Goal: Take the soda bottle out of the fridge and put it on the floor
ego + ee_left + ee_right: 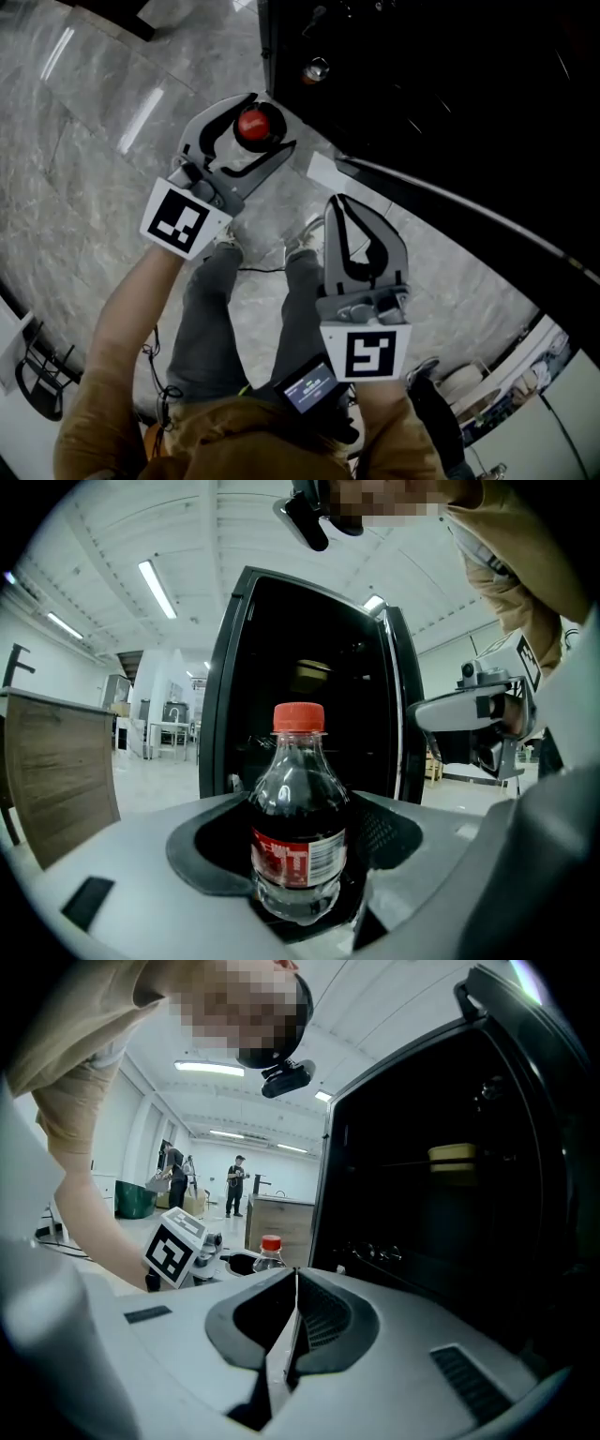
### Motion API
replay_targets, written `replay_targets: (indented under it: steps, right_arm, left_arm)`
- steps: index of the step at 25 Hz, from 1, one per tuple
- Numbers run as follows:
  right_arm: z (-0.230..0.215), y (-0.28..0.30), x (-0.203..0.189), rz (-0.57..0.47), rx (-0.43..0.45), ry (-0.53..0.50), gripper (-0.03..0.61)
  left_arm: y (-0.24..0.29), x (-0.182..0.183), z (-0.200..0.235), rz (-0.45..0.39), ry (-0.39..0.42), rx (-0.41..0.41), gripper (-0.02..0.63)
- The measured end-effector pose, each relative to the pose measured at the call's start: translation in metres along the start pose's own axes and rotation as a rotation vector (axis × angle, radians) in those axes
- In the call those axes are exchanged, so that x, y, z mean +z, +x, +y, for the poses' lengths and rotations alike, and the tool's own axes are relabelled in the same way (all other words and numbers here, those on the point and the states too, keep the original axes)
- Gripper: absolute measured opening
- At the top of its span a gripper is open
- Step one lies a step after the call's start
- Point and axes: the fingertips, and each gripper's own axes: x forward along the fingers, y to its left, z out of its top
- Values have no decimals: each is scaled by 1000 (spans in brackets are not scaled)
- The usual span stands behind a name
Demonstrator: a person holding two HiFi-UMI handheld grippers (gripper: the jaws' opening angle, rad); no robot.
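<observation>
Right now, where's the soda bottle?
The bottle stands upright, clamped by the left gripper, just in front of the fridge. In the head view its red cap shows upper left, over the floor.

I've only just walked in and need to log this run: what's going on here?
A person holds a gripper in each hand in front of an open, dark fridge. The left gripper is clamped on a red-capped soda bottle, upright and already outside the fridge, held above the grey marble floor and not yet set down. The right gripper is beside it, its jaws together with nothing between them.
</observation>
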Motion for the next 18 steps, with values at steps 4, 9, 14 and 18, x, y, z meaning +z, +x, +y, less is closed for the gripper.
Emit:
replay_targets:
  steps: [4, 9, 14, 18]
  right_arm:
    - [9, 15, -15, 1, 36, -17, 3]
    - [9, 38, -40, 18, 77, -40, 3]
    - [14, 42, -56, 24, 82, -53, 3]
    - [16, 51, -77, 24, 97, -71, 2]
  left_arm:
    - [-3, -24, 6, 9, -18, 14, 304]
    - [5, -56, 15, 29, -29, 17, 304]
    - [3, -74, 15, 19, -4, 7, 304]
    - [5, -100, 16, 30, 13, -3, 304]
